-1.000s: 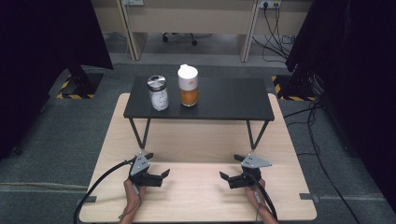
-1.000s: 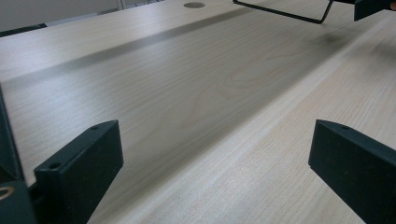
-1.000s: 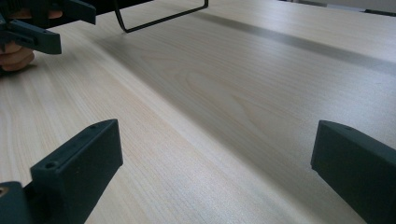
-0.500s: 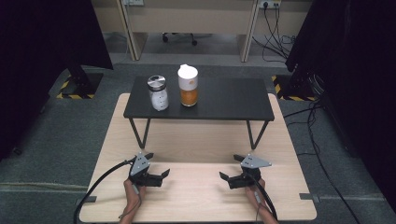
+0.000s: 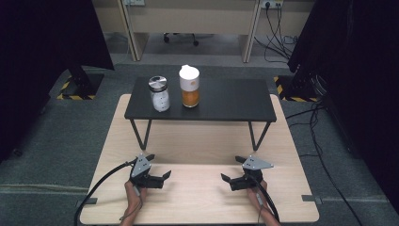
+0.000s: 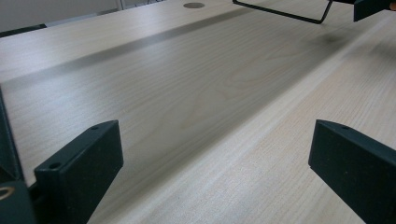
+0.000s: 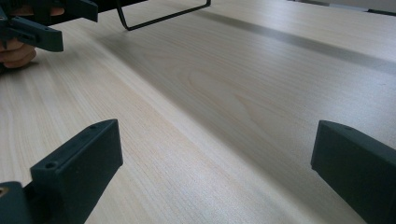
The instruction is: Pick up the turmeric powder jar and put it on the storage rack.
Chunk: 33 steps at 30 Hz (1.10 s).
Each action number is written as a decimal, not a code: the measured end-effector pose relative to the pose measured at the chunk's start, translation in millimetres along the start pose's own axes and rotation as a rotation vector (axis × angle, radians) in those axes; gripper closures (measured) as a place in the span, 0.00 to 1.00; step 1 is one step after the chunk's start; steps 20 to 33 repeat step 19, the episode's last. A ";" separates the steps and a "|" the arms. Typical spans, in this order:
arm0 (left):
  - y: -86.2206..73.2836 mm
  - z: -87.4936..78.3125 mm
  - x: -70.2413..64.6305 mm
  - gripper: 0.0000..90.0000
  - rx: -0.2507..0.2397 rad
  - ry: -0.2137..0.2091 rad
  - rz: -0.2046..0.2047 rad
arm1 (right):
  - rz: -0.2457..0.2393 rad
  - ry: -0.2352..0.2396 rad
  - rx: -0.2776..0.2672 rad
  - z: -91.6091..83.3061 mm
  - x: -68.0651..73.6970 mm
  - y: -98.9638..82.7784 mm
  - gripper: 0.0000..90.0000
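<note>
We take the raised shelf (image 5: 226, 101) as our landmark: it stands on the far half of the desk (image 5: 197, 141), spanning most of its width. On the shelf, toward its left end, we see the jar (image 5: 159, 93), and just beside it to the right the lidded cup (image 5: 189, 86), the two close but apart. The right part of the shelf is bare. In front of the shelf, on the near part of the desk, we find the left claw (image 5: 160, 179) ahead of the shelf's left leg and the right claw (image 5: 228, 181) ahead of its right leg, well apart, facing each other, both low over the desk.
</note>
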State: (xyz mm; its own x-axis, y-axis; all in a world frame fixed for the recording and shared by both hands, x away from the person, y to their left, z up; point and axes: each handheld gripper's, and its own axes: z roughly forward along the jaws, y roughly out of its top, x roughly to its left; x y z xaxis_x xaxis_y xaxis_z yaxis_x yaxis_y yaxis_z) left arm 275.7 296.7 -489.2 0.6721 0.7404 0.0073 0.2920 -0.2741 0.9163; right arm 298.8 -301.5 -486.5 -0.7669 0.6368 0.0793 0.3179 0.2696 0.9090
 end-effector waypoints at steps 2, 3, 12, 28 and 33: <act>-0.1 0.0 0.0 0.03 0.000 0.000 0.000 | -0.001 0.000 0.000 0.0 0.0 0.0 0.02; -0.1 0.0 0.0 0.03 0.000 0.000 0.001 | -0.002 0.000 0.000 0.0 0.0 0.0 0.02; 0.0 0.0 0.1 0.03 0.000 -0.001 0.001 | -0.005 0.001 0.001 0.2 0.1 0.2 0.02; 0.1 0.1 0.2 0.03 0.001 -0.001 -0.001 | -0.008 0.002 0.002 0.3 0.2 0.4 0.02; 0.1 0.1 0.2 0.03 0.001 -0.001 -0.001 | -0.008 0.002 0.002 0.3 0.2 0.4 0.02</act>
